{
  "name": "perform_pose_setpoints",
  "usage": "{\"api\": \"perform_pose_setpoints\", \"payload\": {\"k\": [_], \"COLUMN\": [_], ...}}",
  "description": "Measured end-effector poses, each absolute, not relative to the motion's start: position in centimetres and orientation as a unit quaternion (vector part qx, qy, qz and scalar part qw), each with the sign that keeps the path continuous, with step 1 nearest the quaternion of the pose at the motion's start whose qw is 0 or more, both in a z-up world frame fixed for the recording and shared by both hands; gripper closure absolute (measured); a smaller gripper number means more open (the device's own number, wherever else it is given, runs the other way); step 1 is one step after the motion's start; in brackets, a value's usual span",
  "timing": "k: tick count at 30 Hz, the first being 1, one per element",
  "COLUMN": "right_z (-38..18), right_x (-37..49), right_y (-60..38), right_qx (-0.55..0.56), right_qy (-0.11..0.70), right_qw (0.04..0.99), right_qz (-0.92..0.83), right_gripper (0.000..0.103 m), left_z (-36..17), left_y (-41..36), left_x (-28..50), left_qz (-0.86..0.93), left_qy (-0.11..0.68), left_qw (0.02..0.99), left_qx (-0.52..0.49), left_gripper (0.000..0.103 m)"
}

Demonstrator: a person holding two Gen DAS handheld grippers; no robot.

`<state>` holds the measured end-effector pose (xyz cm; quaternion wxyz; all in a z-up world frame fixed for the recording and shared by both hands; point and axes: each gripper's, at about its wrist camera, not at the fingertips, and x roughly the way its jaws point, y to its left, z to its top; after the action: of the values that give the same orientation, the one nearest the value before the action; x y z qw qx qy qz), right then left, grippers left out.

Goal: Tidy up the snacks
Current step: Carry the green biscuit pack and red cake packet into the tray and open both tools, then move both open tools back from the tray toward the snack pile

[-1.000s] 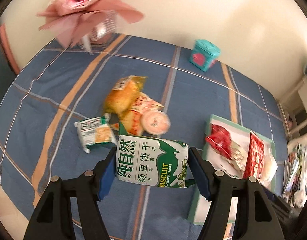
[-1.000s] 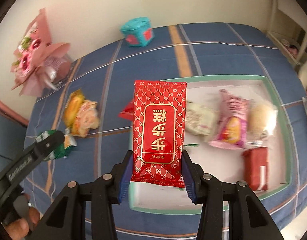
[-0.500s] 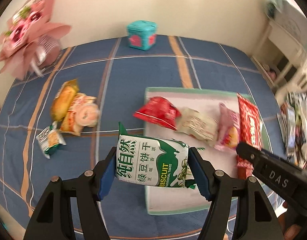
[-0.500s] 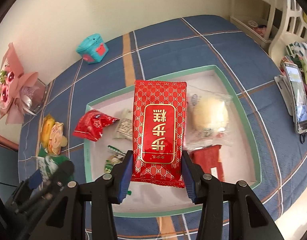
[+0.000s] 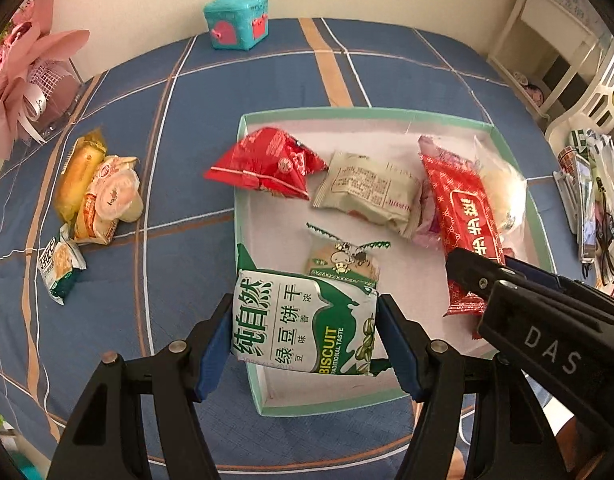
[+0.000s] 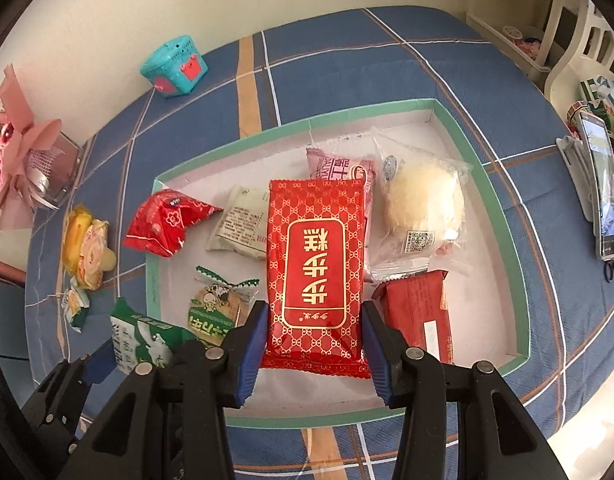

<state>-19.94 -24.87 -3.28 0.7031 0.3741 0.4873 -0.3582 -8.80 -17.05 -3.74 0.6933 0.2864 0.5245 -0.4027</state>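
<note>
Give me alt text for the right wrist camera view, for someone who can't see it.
The right gripper clamps a red snack packet above a green-rimmed tray holding several wrapped snacks. At lower left, the left gripper holds a green biscuit packet near the tray's corner. More snacks lie on the blue plaid cloth.

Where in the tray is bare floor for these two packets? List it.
Tray: bare along the near wall, in front of the cookie packet and dark red packet, and along the far wall. The middle is crowded, from red bag to bun.
</note>
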Motion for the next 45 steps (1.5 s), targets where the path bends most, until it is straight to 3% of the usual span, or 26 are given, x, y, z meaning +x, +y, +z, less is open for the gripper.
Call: {"api": "perform_pose_setpoints", "payload": {"k": [12, 17, 24, 45], "right_z": [-4.1, -4.1, -3.9, -3.5], "right_x": [-19.4, -19.1, -19.1, -19.1], "right_y": [-24.7, -24.8, -24.6, -24.8], "right_qx": [0.372, 0.369, 0.366, 0.366], "right_qy": [0.503, 0.503, 0.499, 0.492], "right_qw": [0.695, 0.699, 0.702, 0.705], "right_qz": [-0.355, -0.35, -0.353, -0.356], "right_gripper": [0.053, 0.045, 0.043, 0.043], "left_z": [-4.8, -4.8, -4.4, -2.5], "left_y": [-17.3, -17.5, -17.5, -11.7], "left_x": [-9.6, -9.5, -8.9, -0.1], "left_qz": [-0.401, -0.402, -0.403, -0.304], "left_qy": [0.533, 0.531, 0.528, 0.566], "left_qw": [0.678, 0.678, 0.682, 0.747], "left_qx": [0.308, 0.31, 0.306, 0.17], "left_gripper": [0.032, 0.029, 0.029, 0.029]}}
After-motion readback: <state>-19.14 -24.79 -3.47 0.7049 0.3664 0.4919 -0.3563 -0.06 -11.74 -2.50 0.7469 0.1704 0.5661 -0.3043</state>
